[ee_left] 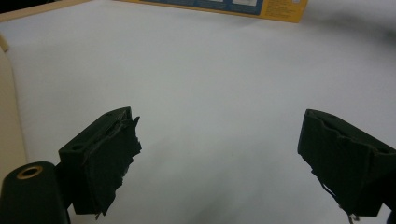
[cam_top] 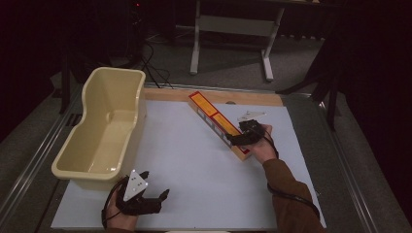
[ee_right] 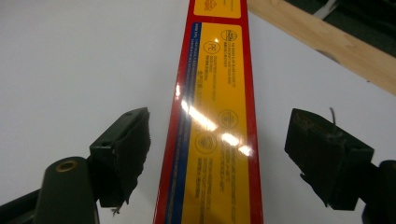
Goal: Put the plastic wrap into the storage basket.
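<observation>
A: What could go wrong here, taken from the left across?

B: The tub (cam_top: 104, 131) at the left edge of the white mat (cam_top: 194, 165) is seen to be empty; nothing is held in it. Just in front of it the left gripper (cam_top: 154, 187) is held near the mat with its jaws spread and nothing between them, so little risk is judged there.

A: And further right?

B: The long box (cam_top: 218, 124) is laid flat and slantwise on the mat, its far end at the wooden strip (cam_top: 214, 95). The right gripper (ee_right: 217, 154) is placed over its near end, jaws parted on either side and not yet closed. If it is gripped only at that end, the far end could be expected to sag or swing. The glossy surface could also be slipped on, and the box dropped short of the tub.
</observation>
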Available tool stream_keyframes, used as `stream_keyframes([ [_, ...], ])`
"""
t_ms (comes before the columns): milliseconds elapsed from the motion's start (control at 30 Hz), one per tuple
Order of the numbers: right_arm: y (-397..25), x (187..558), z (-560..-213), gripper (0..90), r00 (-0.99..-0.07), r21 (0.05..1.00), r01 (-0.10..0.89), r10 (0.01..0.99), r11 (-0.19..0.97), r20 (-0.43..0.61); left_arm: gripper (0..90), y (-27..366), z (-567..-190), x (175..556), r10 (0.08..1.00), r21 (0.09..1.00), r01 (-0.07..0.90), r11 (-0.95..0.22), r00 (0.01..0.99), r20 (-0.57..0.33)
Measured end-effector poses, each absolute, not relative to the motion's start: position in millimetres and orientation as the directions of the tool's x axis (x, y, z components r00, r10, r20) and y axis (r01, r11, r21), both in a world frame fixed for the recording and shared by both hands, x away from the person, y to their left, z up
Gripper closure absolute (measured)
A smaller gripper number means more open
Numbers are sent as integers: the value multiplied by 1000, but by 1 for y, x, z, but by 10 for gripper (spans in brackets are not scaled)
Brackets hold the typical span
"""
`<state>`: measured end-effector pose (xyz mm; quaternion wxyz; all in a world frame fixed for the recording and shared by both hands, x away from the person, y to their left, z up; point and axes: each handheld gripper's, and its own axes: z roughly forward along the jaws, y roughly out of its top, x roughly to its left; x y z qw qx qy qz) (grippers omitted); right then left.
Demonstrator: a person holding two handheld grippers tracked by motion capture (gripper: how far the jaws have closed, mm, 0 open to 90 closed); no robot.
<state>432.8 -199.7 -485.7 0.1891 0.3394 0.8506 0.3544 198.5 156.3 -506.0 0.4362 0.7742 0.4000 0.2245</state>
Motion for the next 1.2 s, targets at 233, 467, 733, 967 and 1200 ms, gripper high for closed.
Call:
stream_keyframes([
  [233, -186, 446, -489, 229, -704, 678, 479, 705, 558, -82, 115, 156, -506, 199, 814, 854, 425, -302, 580, -1],
  [467, -178, 460, -497, 282, -704, 598, 540, 707, 592, -65, 115, 157, -506, 199, 816, 854, 425, -300, 579, -2],
  [733, -176, 459, -499, 380, -697, 554, 570, 715, 606, -65, 115, 158, -506, 198, 817, 856, 423, -298, 577, 0],
  [967, -187, 443, -497, 382, -688, 533, 590, 723, 606, -60, 115, 159, -506, 197, 820, 856, 424, -295, 573, -2],
  [1200, -213, 409, -497, 382, -684, 532, 600, 728, 598, -46, 115, 157, -506, 196, 819, 854, 427, -298, 574, 0],
])
